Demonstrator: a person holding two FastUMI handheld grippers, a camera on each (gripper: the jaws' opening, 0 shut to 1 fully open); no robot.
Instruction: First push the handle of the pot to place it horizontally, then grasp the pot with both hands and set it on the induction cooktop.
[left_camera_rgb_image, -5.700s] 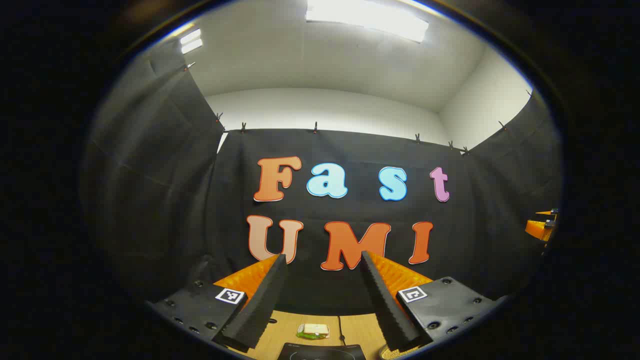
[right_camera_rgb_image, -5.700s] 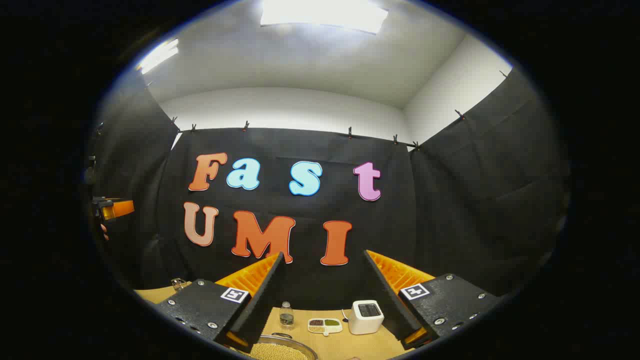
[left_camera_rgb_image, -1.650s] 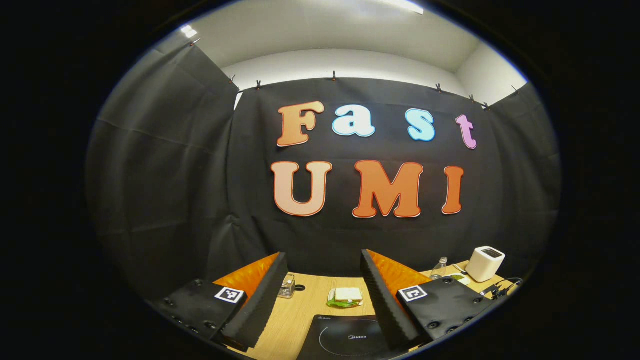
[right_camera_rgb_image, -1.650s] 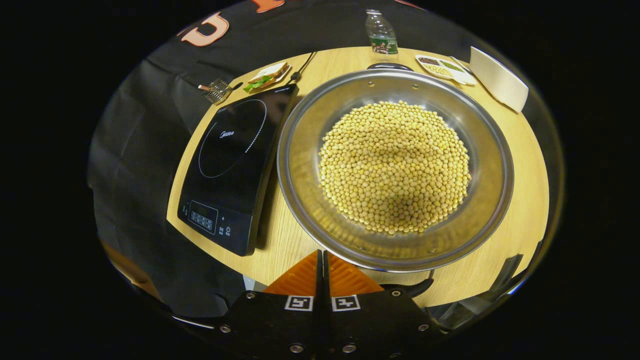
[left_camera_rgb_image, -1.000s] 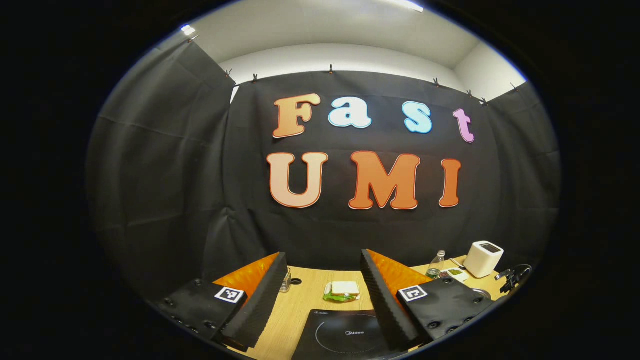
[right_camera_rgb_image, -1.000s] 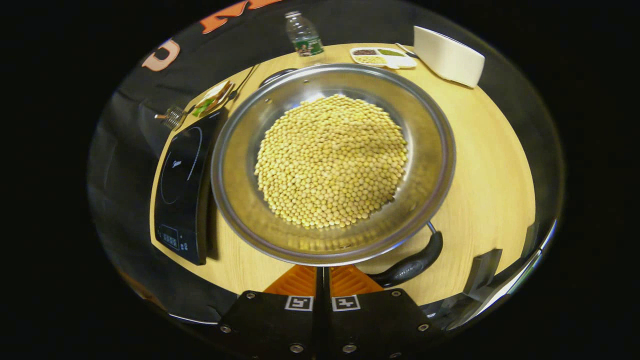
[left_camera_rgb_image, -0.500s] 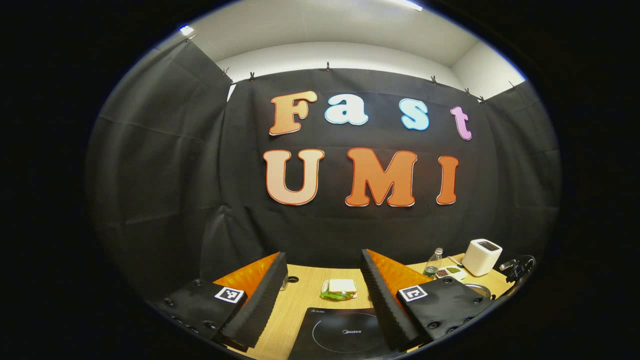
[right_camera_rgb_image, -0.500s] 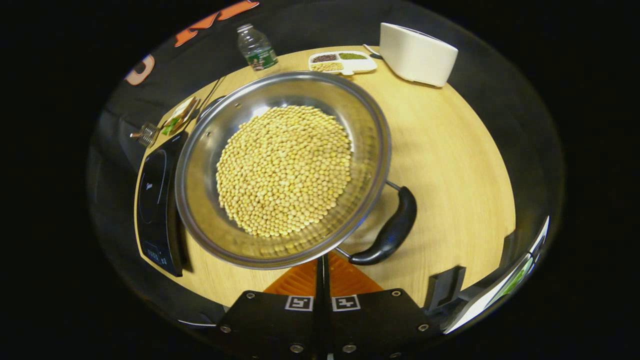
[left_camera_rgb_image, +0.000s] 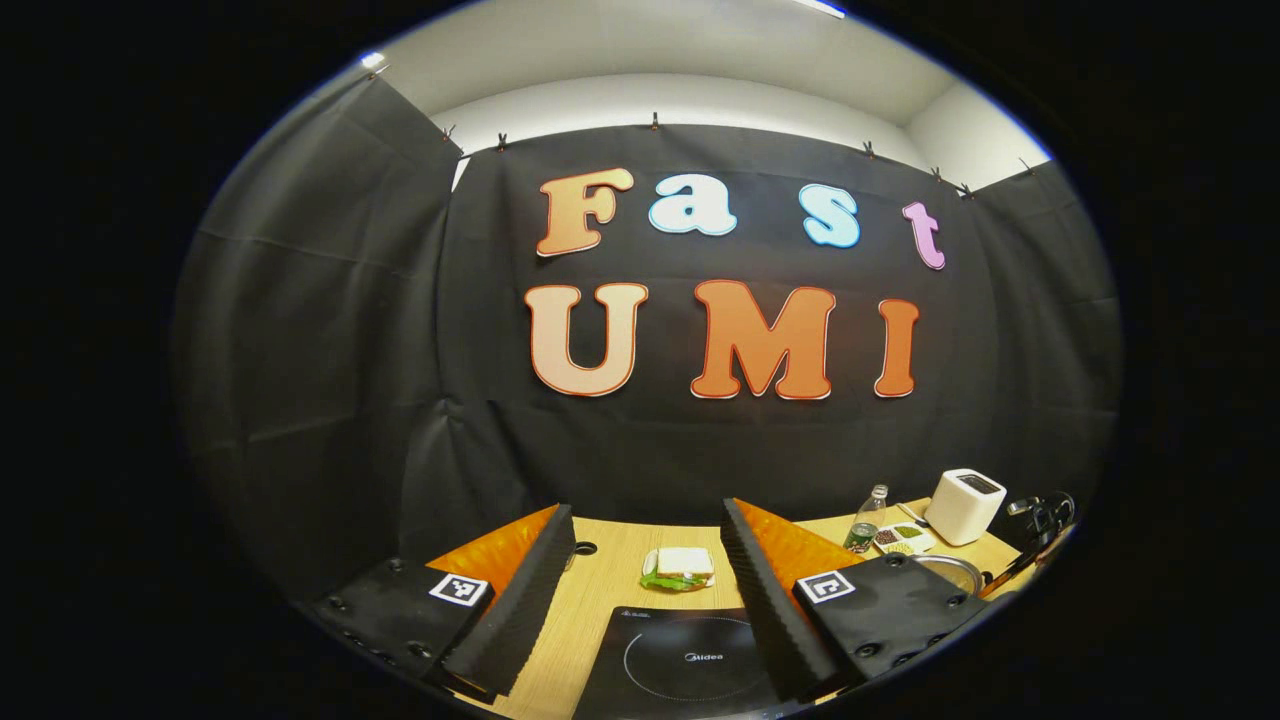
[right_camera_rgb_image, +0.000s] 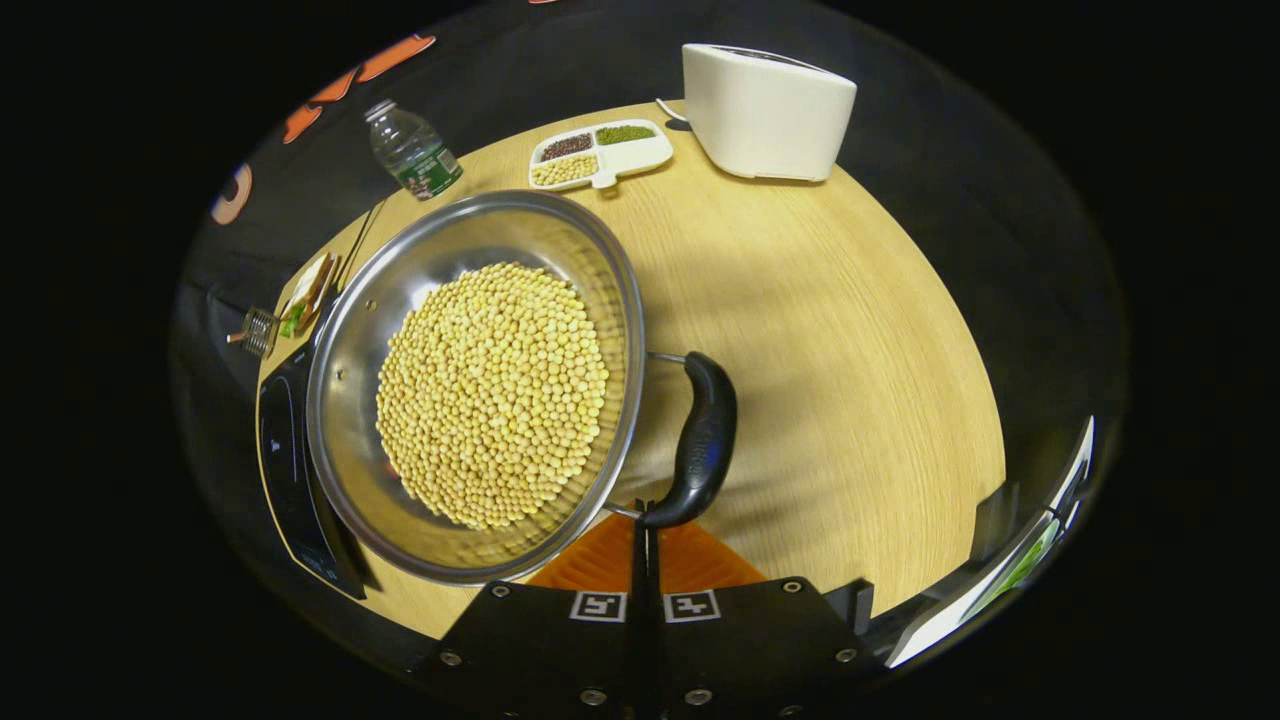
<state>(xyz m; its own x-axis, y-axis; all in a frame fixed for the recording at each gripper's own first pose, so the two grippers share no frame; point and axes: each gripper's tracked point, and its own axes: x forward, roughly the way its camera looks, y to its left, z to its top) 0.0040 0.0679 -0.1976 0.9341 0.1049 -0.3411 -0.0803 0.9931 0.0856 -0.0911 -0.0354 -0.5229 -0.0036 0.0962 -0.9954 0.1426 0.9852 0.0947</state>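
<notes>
Pot (right_camera_rgb_image: 475, 390): round, shiny steel, heaped with small yellow beans (right_camera_rgb_image: 492, 393), resting on pale wood-grain table (right_camera_rgb_image: 850, 330), left rim overlapping glossy black induction cooktop (right_camera_rgb_image: 285, 460). Curved black handle (right_camera_rgb_image: 700, 440) on wire posts at pot's right side, lower end just at tips of right gripper (right_camera_rgb_image: 643, 530), fingers pressed together, nothing between them. Farther back: plastic bottle (right_camera_rgb_image: 410, 150), white divided dish (right_camera_rgb_image: 600, 155), smooth white box (right_camera_rgb_image: 765, 110). From left gripper view: left gripper (left_camera_rgb_image: 645, 590) spread wide, ridged fingers (left_camera_rgb_image: 515, 600) empty, above cooktop (left_camera_rgb_image: 680, 665); sandwich (left_camera_rgb_image: 680, 567) beyond.
</notes>
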